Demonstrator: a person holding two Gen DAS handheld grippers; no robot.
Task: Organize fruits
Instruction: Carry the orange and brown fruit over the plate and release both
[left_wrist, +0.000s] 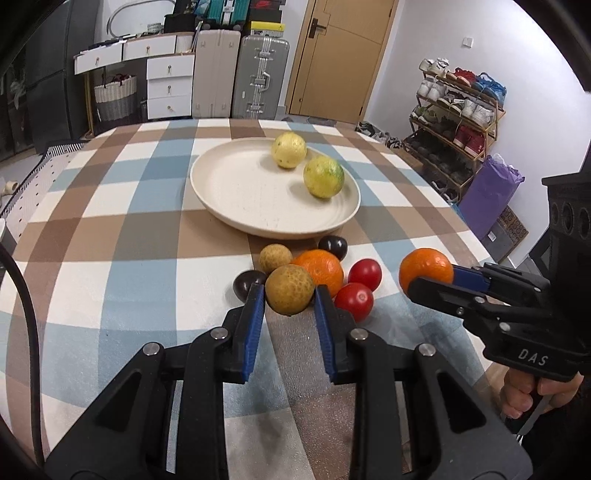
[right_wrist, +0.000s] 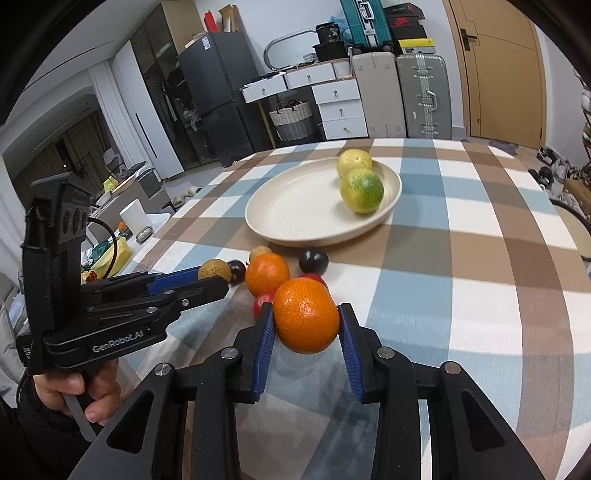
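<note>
Fruits are being gripped: right gripper (right_wrist: 306, 321) clamping orange (right_wrist: 306, 320), left gripper (left_wrist: 290, 295) brown fruit (left_wrist: 290, 294); both should be lowered gently onto plate (left_wrist: 236, 206).

Checked table (left_wrist: 110, 236) carries a plate (left_wrist: 236, 206) — loose fruit (left_wrist: 360, 288) beside (clustered).

Two fruits (left_wrist: 323, 177) lie in the plate (left_wrist: 236, 192); the fruit cluster (left_wrist: 317, 271) sits just before it.
</note>
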